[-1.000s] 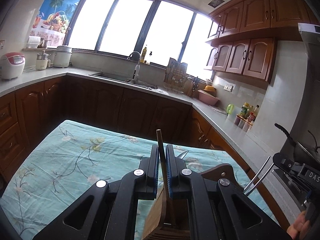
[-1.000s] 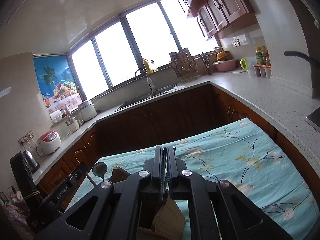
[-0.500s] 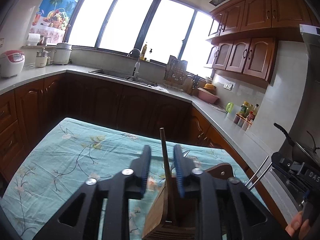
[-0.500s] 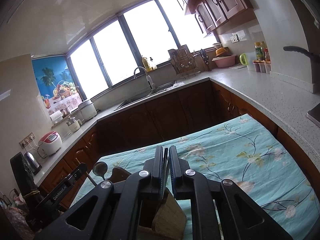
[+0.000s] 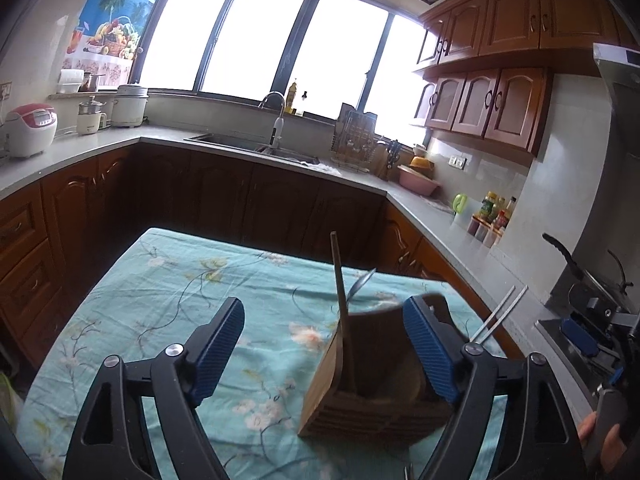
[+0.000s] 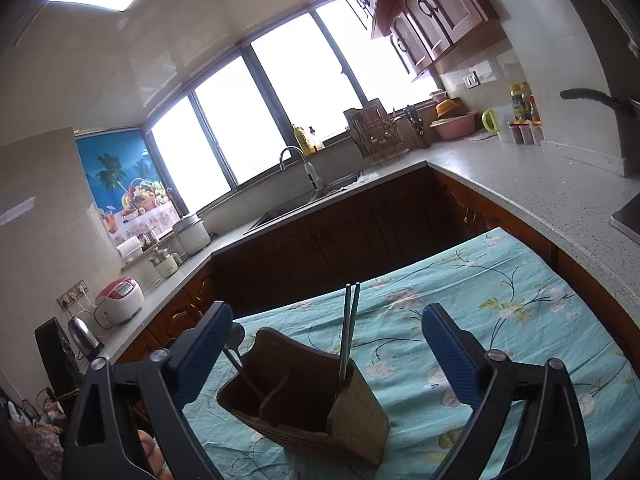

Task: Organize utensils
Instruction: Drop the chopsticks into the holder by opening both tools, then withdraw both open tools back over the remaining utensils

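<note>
Both tools, left (image 5: 323, 343) and right (image 6: 328, 350), are opening, releasing wooden stick (image 5: 339, 280) and chopsticks (image 6: 349, 320).

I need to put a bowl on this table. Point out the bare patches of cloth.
Free: the floral tablecloth left of the wooden utensil holder, toward the dark lower cabinets; also the cloth right of the holder, toward the speckled counter. Crowded: around the holder itself, with both opening grippers, left and right, flanking it.

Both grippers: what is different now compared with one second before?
The left gripper let go of the wooden utensil; the right gripper let go of the metal chopsticks. The jaws of both are opening, with nothing between the pads. Both utensils stay standing in the wooden holder on the tablecloth.
</note>
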